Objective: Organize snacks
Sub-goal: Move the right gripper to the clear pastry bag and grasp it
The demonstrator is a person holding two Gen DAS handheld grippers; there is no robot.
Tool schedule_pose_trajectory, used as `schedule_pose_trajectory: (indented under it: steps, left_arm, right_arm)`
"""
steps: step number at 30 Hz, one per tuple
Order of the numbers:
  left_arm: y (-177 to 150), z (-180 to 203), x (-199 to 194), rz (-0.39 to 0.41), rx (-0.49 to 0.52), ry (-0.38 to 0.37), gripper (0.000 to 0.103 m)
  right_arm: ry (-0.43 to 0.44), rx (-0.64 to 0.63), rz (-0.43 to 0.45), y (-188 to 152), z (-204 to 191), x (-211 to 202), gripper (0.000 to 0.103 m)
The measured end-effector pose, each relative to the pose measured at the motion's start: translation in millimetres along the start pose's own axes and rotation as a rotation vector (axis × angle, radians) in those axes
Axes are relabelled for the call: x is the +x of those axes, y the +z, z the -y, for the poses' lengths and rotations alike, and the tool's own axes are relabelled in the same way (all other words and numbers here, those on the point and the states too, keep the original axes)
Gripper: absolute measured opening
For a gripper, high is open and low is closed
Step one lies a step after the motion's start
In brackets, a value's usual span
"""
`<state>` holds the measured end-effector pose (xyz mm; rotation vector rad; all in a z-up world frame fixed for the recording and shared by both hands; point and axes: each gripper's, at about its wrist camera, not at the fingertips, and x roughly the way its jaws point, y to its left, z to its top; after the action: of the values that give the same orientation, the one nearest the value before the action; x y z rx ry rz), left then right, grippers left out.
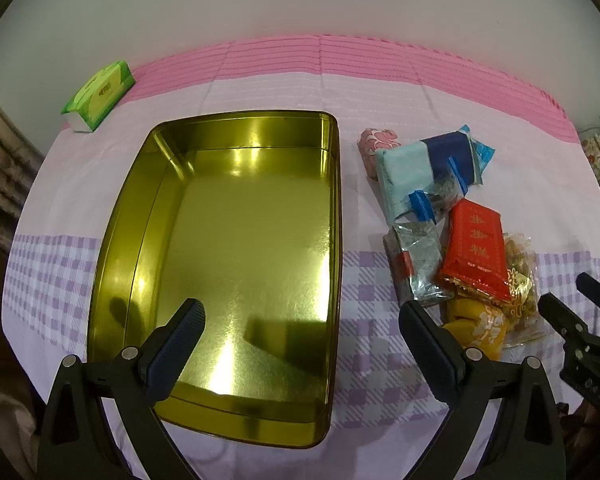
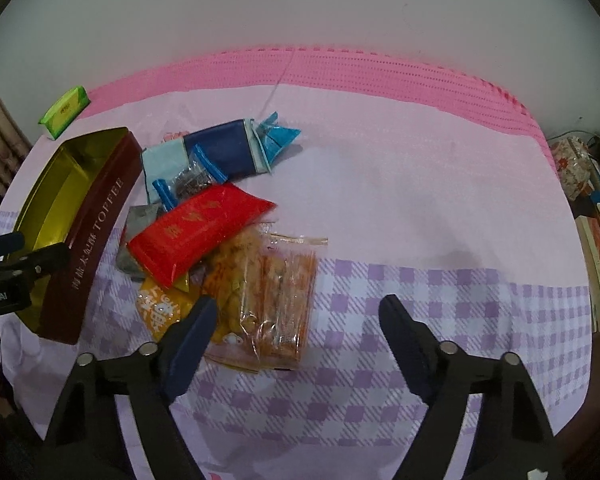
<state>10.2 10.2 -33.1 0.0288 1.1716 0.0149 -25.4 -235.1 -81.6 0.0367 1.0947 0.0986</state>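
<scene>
Pink-and-lilac checked cloth (image 2: 420,208) covers the table under a plain wall, and my gold tin (image 1: 236,264) lies open and empty on it, its brown side close against the snack pile (image 2: 224,240). I hold the left gripper (image 1: 300,328) spread over the tin with nothing in it; the right gripper (image 2: 296,312) is also spread and empty, one finger over the clear cracker packet (image 2: 276,304), the other over bare cloth. My worry is the pile: the red packet (image 2: 200,232) overlaps the crackers, so a careless pinch could drag it along or crush the crackers. Right of the pile the cloth is wide open, but the tin wall and my left gripper crowd the other side.
</scene>
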Motion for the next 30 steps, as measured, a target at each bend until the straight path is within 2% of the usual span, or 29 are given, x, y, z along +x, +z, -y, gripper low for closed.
schedule_pose_trajectory:
  steps: [2,10,23,30]
  left_arm:
    - [0.0,-0.1,0.2,0.001,0.002,0.002,0.097]
    - [1.1,2.9,1.7,0.001,0.010,0.008,0.097]
    - [1.1,6.3,3.2,-0.003,0.022,0.015,0.097]
    - [1.0,8.0,4.0,-0.006,0.024,0.017,0.097]
  right_arm:
    - [0.005,0.020,0.000,0.5,4.7,1.1,0.067]
    - [-0.018,0.043,-0.038,2.0,22.8,19.4,0.067]
    - [0.043,0.030,-0.063,4.4,4.1,36.9,0.067]
    - [0.027,0.026,-0.078,4.0,-4.1,48.9,0.066]
